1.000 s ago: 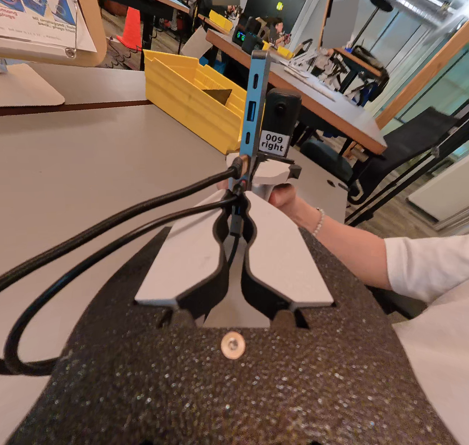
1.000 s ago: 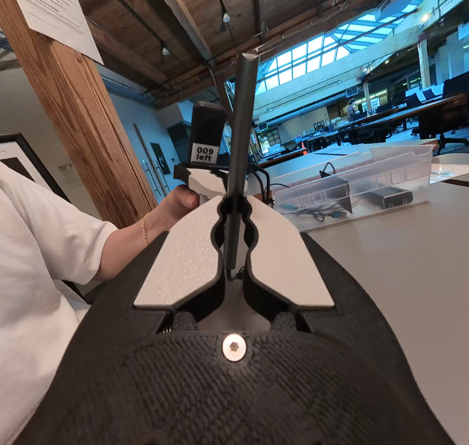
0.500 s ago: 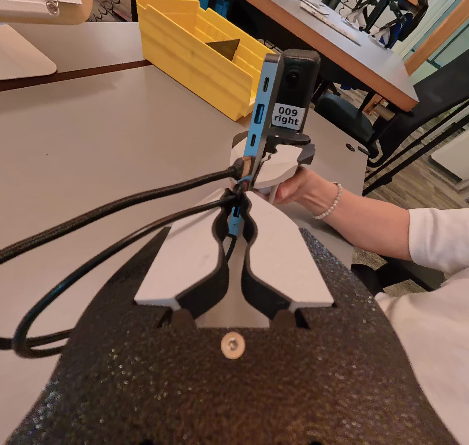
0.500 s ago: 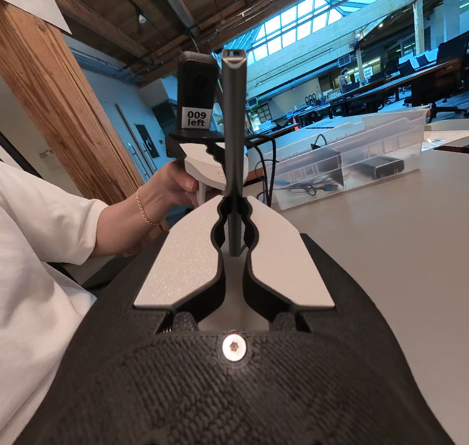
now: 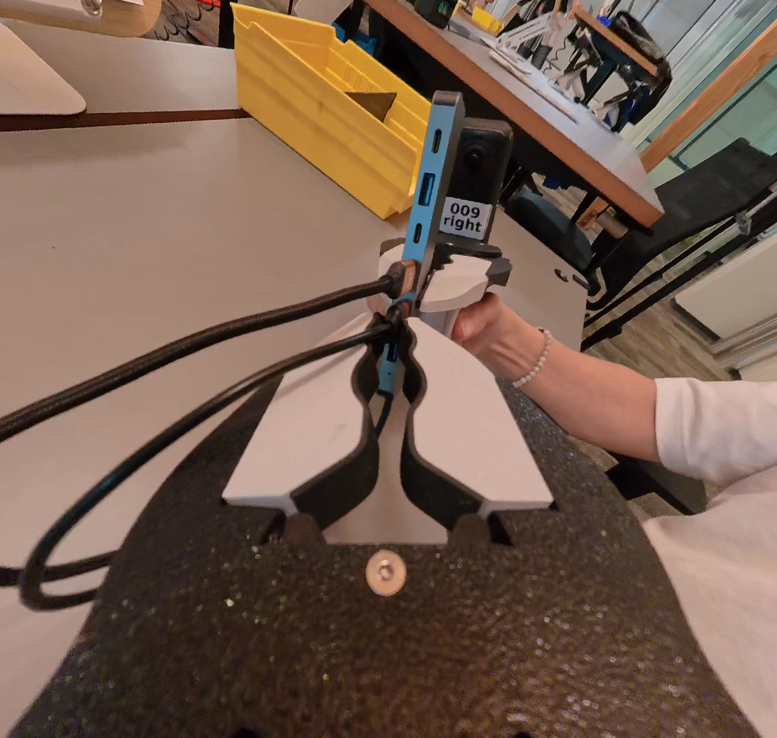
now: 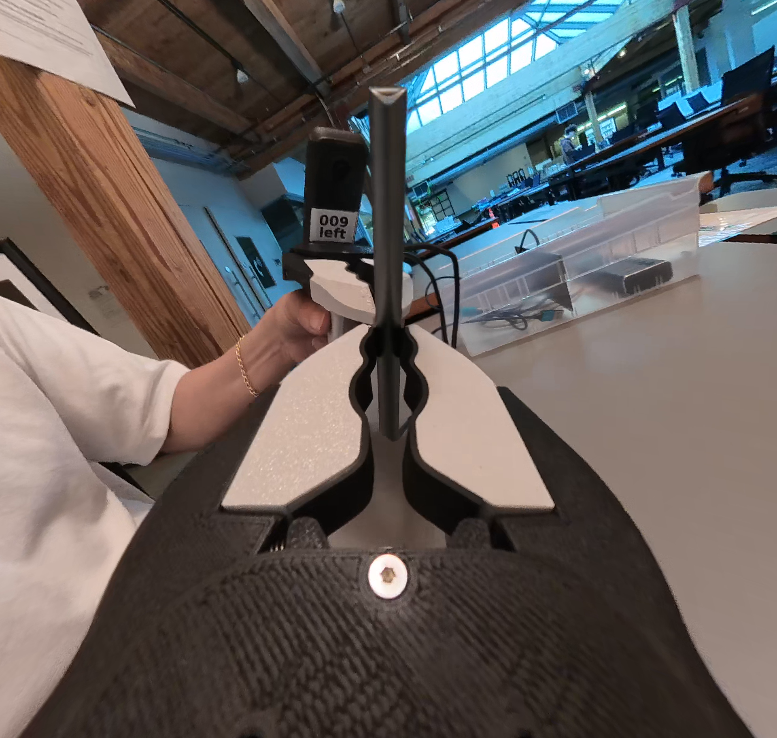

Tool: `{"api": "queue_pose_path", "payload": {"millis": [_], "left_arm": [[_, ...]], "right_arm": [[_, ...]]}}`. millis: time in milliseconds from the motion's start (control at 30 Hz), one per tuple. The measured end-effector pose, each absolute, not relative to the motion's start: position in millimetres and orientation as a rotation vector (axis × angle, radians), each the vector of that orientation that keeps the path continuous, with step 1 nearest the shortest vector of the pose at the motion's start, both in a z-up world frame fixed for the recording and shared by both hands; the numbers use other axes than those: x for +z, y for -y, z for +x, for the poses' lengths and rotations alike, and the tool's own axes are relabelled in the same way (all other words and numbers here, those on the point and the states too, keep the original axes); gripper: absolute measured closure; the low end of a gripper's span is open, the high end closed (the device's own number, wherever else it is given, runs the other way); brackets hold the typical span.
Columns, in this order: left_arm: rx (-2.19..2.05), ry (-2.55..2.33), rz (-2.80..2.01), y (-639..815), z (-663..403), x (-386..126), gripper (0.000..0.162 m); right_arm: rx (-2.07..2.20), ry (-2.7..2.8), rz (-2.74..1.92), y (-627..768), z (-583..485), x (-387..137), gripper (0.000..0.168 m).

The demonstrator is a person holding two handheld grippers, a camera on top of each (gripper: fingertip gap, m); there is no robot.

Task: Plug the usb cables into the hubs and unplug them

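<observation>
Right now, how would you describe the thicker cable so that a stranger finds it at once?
Look in the left wrist view at the upright blue hub held above the grey table. Two black cables enter its lower edge. The thicker cable is the upper one, braided, with a copper-coloured plug.

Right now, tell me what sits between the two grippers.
The blue-edged hub: the left gripper and right gripper clamp it from opposite sides, with two black cables plugged into its edge. The left wrist view shows this.
</observation>
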State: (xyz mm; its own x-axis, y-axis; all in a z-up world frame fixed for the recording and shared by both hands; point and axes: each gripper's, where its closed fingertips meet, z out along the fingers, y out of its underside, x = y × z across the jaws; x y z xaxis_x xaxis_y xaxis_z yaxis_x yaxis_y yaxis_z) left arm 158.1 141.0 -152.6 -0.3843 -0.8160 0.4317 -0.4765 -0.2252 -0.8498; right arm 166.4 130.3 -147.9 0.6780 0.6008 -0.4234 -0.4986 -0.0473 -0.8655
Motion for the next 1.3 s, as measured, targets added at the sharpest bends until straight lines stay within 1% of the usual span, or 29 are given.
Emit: {"api": "queue_pose_path", "payload": {"millis": [67, 167, 200, 233, 267, 333, 367, 400, 500, 633, 700, 767, 800, 1100, 1300], "left_arm": [[-1.661, -1.714, -1.531, -140, 160, -149, 0.156], [-1.763, -1.583, -1.479, -136, 169, -132, 0.154], [-1.786, -1.544, -1.467, -134, 171, -128, 0.149], [-1.797, -1.522, -1.459, -133, 172, -126, 0.140], [-1.784, -1.523, -1.456, -132, 173, -126, 0.134], [-1.684, -1.603, -1.450, -130, 168, -136, 0.131], [-1.613, -1.671, -1.446, -130, 163, -143, 0.127], [-1.536, -1.755, -1.431, -128, 157, -149, 0.127], [-1.261, -1.981, -1.273, -126, 135, -158, 0.133], [-0.834, -1.908, -0.964, -148, 141, -131, 0.147], [-0.742, -1.893, -0.883, -152, 147, -123, 0.147], [-0.710, -1.905, -0.876, -154, 153, -125, 0.145], [-0.707, -1.901, -0.884, -155, 156, -127, 0.142], [-0.833, -1.890, -0.926, -153, 157, -143, 0.142], [-0.940, -1.816, -0.945, -152, 158, -137, 0.134]], "right_arm": [[0.897, 0.095, -1.355, -129, 168, -146, 0.157], [1.011, 0.021, -1.250, -127, 177, -134, 0.157], [1.042, -0.006, -1.223, -126, 180, -132, 0.157], [1.046, -0.029, -1.219, -127, 183, -131, 0.157], [1.040, -0.043, -1.230, -127, 186, -132, 0.157], [1.039, -0.091, -1.246, -127, 195, -136, 0.157], [1.040, -0.135, -1.246, -128, 202, -139, 0.158], [1.051, -0.162, -1.247, -127, 208, -142, 0.157], [1.067, -0.222, -1.272, -126, 218, -149, 0.157], [1.190, -0.216, -1.246, -126, 210, -147, 0.157], [1.259, -0.214, -1.235, -128, 203, -148, 0.157], [1.315, -0.214, -1.227, -129, 197, -149, 0.158], [1.335, -0.205, -1.231, -129, 194, -149, 0.158], [1.315, -0.168, -1.279, -129, 190, -153, 0.158], [1.245, -0.117, -1.328, -128, 187, -154, 0.157]]}}
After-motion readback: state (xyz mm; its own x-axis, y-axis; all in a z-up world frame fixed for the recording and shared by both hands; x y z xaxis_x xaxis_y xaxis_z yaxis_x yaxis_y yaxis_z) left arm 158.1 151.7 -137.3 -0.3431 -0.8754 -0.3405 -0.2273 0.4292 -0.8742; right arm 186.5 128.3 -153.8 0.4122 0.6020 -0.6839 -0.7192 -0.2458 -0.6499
